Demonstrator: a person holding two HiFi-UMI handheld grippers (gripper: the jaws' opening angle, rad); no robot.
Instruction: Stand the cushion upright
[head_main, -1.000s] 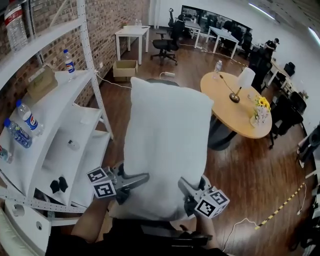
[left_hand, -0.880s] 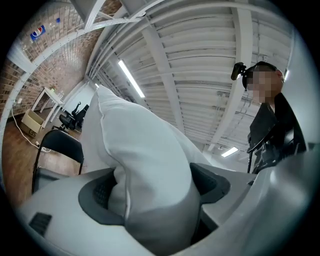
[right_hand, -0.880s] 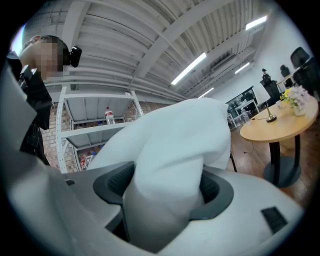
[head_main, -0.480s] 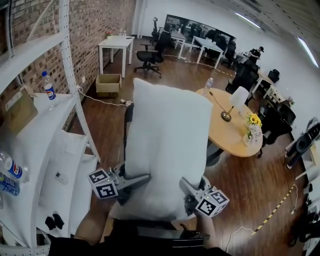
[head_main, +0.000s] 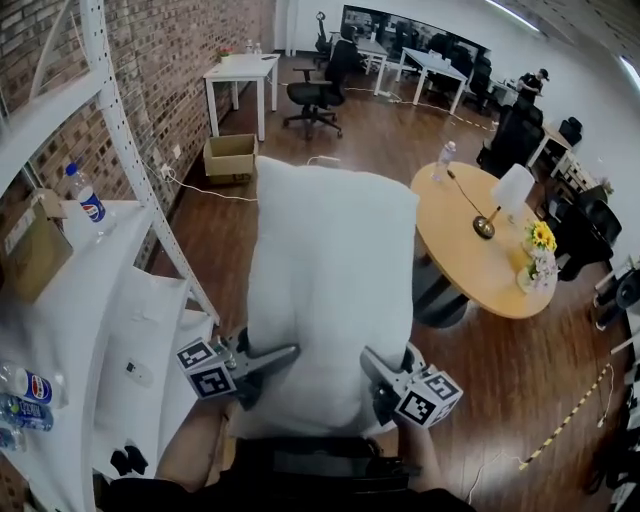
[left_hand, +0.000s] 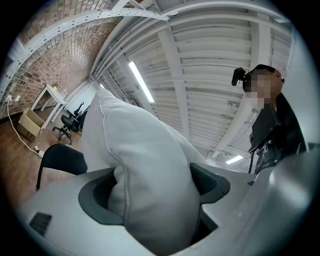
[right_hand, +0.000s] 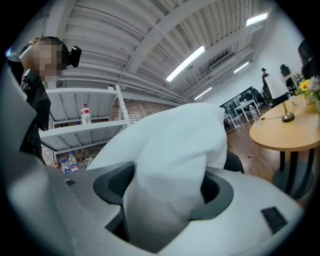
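A large white cushion (head_main: 330, 290) hangs in the air in front of me, held by its two near corners. My left gripper (head_main: 285, 355) is shut on the cushion's left corner (left_hand: 150, 200); the fabric bulges between its dark pads. My right gripper (head_main: 372, 362) is shut on the right corner (right_hand: 165, 200) in the same way. The cushion fills the middle of the head view and hides the floor just beyond my hands.
A white metal shelving unit (head_main: 100, 330) with water bottles (head_main: 88, 200) and a cardboard box (head_main: 30, 250) stands at the left against a brick wall. A round wooden table (head_main: 480, 250) with a lamp and flowers stands at the right. Office chairs and white desks stand further back.
I have walked across the room with the cushion held in both grippers. The shelves have slid back and to the left in view. The grip on both corners is unchanged.
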